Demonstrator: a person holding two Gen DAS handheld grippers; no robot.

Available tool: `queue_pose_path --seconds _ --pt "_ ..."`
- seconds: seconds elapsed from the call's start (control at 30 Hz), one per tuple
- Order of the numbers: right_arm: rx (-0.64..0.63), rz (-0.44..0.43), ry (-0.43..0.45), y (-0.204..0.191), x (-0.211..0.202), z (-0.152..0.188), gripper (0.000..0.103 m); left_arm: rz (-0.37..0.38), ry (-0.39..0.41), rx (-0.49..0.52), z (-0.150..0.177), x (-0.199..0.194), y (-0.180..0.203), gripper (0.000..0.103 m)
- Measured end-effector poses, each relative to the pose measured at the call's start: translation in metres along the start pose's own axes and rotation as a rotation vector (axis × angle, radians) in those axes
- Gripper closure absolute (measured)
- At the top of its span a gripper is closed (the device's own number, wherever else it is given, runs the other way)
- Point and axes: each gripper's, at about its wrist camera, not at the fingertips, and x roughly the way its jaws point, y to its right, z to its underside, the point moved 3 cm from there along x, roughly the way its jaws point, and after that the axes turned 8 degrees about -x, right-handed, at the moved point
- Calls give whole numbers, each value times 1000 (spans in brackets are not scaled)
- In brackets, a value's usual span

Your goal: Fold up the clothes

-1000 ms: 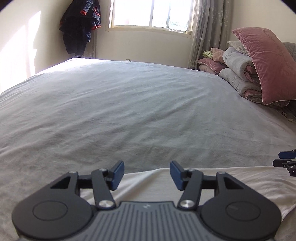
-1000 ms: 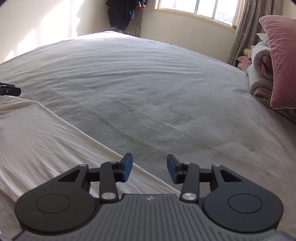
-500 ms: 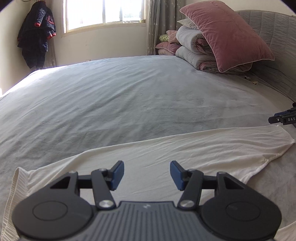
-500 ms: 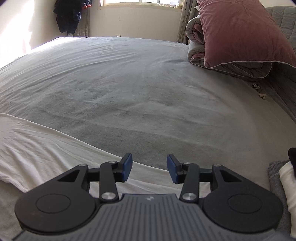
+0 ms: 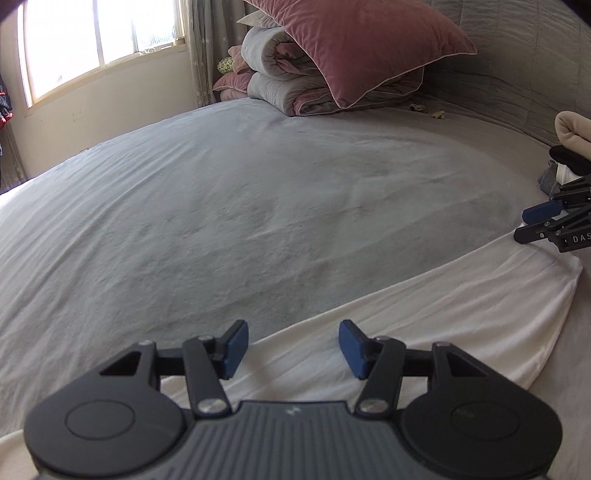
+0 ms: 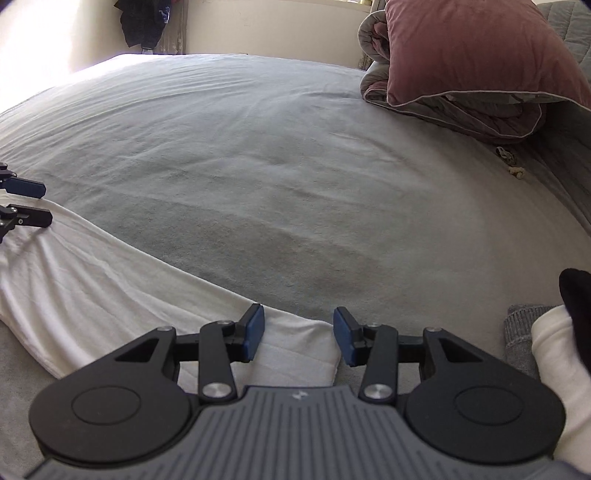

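Note:
A long white garment (image 5: 461, 295) lies flat in a band across the near part of the grey bed (image 5: 258, 203). My left gripper (image 5: 293, 347) hovers over its far edge with the jaws closing. Cloth shows under the gap, but the blue pads (image 5: 236, 347) do not press on it. My right gripper (image 6: 298, 338) stands open just above the garment's (image 6: 110, 288) right end. Each gripper shows in the other's view: the right gripper (image 5: 532, 222) at the right edge, the left gripper (image 6: 33, 203) at the left edge.
A pink pillow (image 5: 351, 48) leans on a folded grey quilt (image 5: 280, 85) by the padded headboard (image 5: 535, 74). A pile of cream, black and grey clothes (image 6: 546, 339) sits at the right. A window (image 5: 99, 40) and a dark hanging jacket (image 6: 144, 22) are behind the bed.
Both hands have swung to the right, toward the headboard. The white garment now runs under both grippers, and the pile of clothes has come into view on the right.

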Motion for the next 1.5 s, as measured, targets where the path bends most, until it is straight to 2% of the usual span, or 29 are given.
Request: queue_pose_path --seconds 0.03,0.07,0.1,0.13,0.2,0.3,0.43,0.53,0.6,0.67,0.73,0.77,0.83,0.87,1.0,1.13,1.17,1.5 --pt "11 -10 3 1 1 2 58 15 0 -6 1 2 3 66" --pt "9 -18 8 0 0 3 59 34 0 -14 1 3 5 85" --pt "8 -25 14 -1 0 5 70 32 6 -9 3 2 9 96" --pt "3 -46 22 -3 -1 5 86 26 14 0 4 1 12 99" --pt "-24 -44 28 -10 -3 5 102 11 39 9 6 -2 18 103" --pt "-86 24 62 -18 -10 3 103 11 96 -56 2 -9 12 103" --pt "-83 71 124 -10 -20 -10 103 0 156 -104 -5 -11 4 103" --pt "-81 92 118 -3 -11 -21 103 -11 131 -107 -5 2 4 103" --pt "-83 92 82 -2 3 -21 103 -21 100 -101 0 13 6 101" --pt "-87 92 29 -3 21 -19 103 -28 102 -95 1 14 7 101" --pt "-83 121 42 -4 26 -15 100 -37 102 -100 -1 13 6 96" --pt "-71 137 42 -3 26 -16 95 -40 103 -105 -2 12 5 92" --pt "-40 180 37 4 22 -18 77 -43 113 -133 -3 5 0 76" --pt "-25 201 34 7 20 -19 77 -43 119 -150 -4 1 -3 66" --pt "5 249 34 18 4 -24 74 -52 123 -211 -1 -22 -20 63" --pt "44 239 49 16 -16 -32 66 -99 103 -250 12 -45 -47 60" --pt "53 235 54 12 -20 -34 65 -111 99 -259 16 -51 -55 57" --pt "91 168 69 -42 -38 -52 58 -323 89 -405 67 -122 -172 51"
